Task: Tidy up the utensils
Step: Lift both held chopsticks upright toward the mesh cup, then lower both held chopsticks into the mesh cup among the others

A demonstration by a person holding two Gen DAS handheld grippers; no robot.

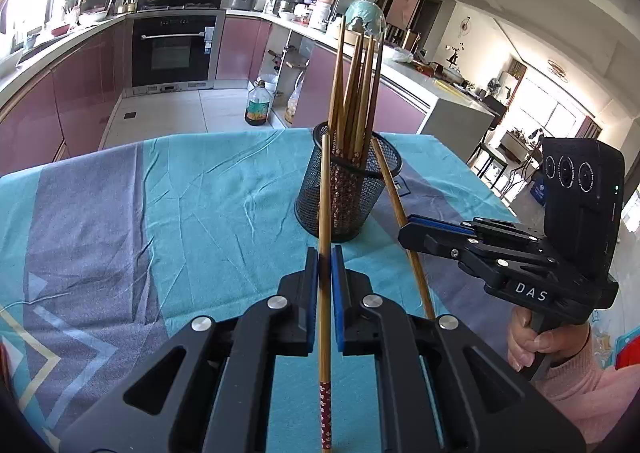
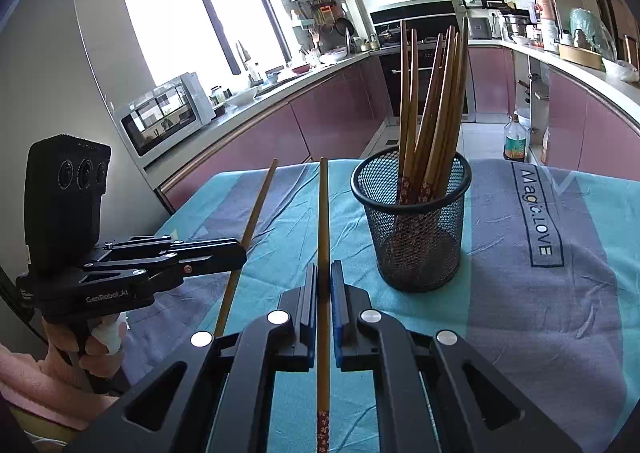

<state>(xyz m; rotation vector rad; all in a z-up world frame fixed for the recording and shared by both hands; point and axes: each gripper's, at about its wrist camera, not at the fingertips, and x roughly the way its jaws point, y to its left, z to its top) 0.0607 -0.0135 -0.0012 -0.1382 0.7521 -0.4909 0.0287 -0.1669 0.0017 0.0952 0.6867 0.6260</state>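
A black mesh holder [image 1: 347,189] stands on the table with several wooden chopsticks [image 1: 356,93] upright in it; it also shows in the right wrist view [image 2: 416,225]. My left gripper [image 1: 325,253] is shut on a chopstick [image 1: 325,213] that points up and forward, just short of the holder. My right gripper [image 2: 324,269] is shut on another chopstick [image 2: 323,221], left of the holder. In the left wrist view the right gripper [image 1: 412,229] holds its chopstick [image 1: 390,181] slanted beside the holder. In the right wrist view the left gripper [image 2: 236,249] holds its chopstick [image 2: 256,209].
The table wears a teal and grey cloth [image 1: 180,189] with "Magic.LOVE" lettering [image 2: 538,209]. Past its far edge are kitchen cabinets, an oven [image 1: 174,49] and an oil bottle [image 1: 258,105] on the floor. A microwave [image 2: 168,117] sits on the counter.
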